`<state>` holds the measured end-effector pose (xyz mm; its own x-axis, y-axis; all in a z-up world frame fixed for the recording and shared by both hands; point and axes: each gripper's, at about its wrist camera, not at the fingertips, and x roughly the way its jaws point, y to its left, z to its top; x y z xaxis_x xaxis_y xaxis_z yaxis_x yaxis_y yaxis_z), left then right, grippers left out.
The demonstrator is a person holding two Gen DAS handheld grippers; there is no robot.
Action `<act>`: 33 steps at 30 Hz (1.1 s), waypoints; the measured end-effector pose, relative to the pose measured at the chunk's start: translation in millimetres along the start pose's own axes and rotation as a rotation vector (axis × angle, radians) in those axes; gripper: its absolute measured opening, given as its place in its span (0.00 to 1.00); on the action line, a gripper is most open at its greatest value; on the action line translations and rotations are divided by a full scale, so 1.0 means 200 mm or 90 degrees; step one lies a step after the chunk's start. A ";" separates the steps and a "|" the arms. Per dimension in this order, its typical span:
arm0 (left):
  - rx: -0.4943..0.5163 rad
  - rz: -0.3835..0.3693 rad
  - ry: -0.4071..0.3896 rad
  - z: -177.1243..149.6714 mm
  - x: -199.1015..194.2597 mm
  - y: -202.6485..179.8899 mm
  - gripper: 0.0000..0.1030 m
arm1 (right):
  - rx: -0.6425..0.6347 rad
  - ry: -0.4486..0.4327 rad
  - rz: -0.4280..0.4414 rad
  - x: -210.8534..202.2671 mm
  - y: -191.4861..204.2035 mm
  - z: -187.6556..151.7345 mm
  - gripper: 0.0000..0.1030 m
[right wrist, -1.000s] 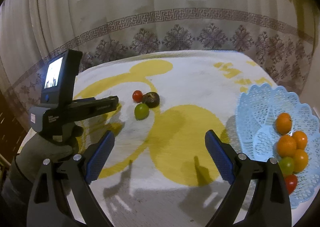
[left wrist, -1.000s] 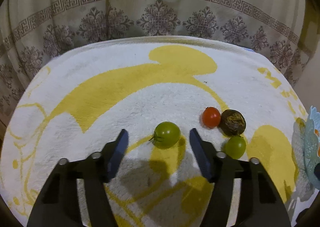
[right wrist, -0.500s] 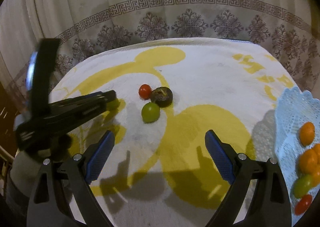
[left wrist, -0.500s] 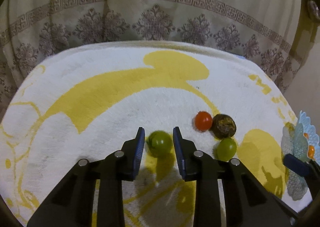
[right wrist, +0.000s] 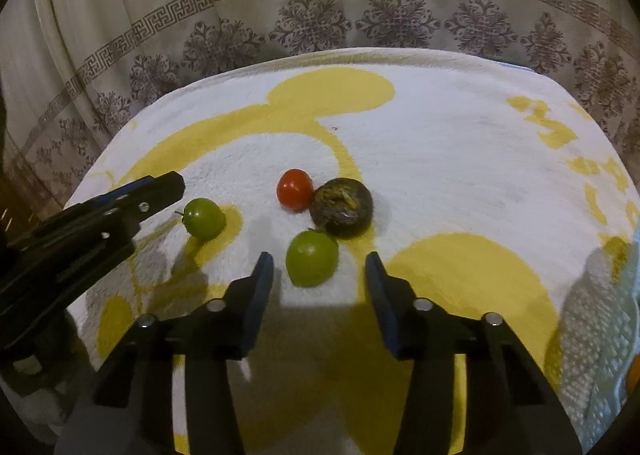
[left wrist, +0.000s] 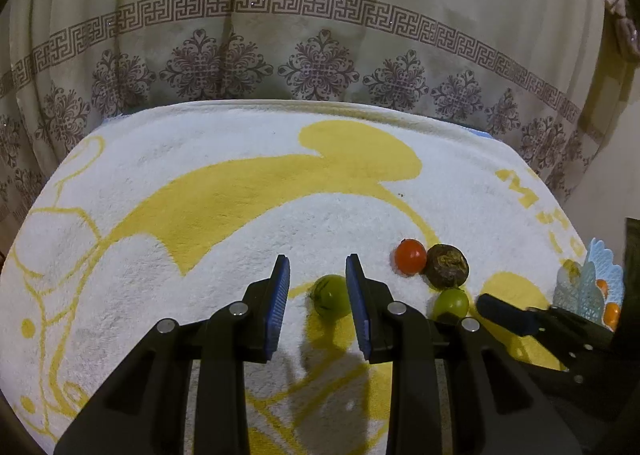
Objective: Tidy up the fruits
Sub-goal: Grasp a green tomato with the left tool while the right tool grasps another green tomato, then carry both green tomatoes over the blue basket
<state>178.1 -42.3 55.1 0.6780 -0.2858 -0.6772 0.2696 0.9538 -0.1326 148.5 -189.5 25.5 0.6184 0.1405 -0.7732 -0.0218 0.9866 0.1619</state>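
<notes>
Gripping step: left gripper [left wrist: 318, 287] brackets the stemmed green tomato [left wrist: 330, 296]; its fingers stand apart, the fruit lying against the right finger, a gap beside the left one.
Right tool: right gripper [right wrist: 319, 283] hangs spread wide, just short of the second green tomato [right wrist: 312, 258]; nothing pinched.
Technique: centre the fruit between the pads before squeezing; press gently, since smooth round skin is likely to roll or squirt out.
Fruit location: both green tomatoes, a red tomato [right wrist: 295, 189] and a dark wrinkled fruit [right wrist: 341, 206] lie on the towel [right wrist: 440, 159]; the last three touch in a cluster.
Destination: pale blue lattice basket [left wrist: 588, 283] at the towel's right edge, holding orange fruits.
Textures: towel is fluffy white-and-yellow terry; tomatoes glossy; pads blue, ribbed.
</notes>
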 end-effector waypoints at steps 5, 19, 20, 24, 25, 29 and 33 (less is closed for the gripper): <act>0.003 -0.002 0.004 -0.01 0.01 0.00 0.29 | -0.007 0.001 -0.010 0.04 0.01 0.01 0.35; 0.017 -0.013 0.041 -0.05 0.07 -0.03 0.29 | 0.008 -0.022 -0.002 -0.12 -0.03 -0.05 0.29; 0.018 -0.013 0.043 -0.06 0.08 -0.03 0.30 | 0.008 -0.023 -0.003 -0.13 -0.03 -0.06 0.29; 0.003 -0.008 0.057 -0.06 0.10 -0.01 0.39 | 0.005 -0.031 -0.001 -0.17 -0.04 -0.08 0.29; 0.001 -0.008 0.059 -0.07 0.10 -0.01 0.39 | 0.005 -0.033 -0.002 -0.18 -0.03 -0.08 0.29; 0.005 -0.021 0.059 -0.07 0.12 -0.01 0.39 | 0.009 -0.035 -0.001 -0.19 -0.03 -0.10 0.29; 0.014 -0.044 0.062 -0.08 0.13 -0.03 0.27 | 0.009 -0.043 0.002 -0.23 -0.03 -0.11 0.29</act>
<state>183.6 -53.4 26.6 0.5875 -0.3394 -0.7346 0.3294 0.9295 -0.1660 103.6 -199.2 46.6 0.6697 0.1374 -0.7298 -0.0127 0.9847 0.1737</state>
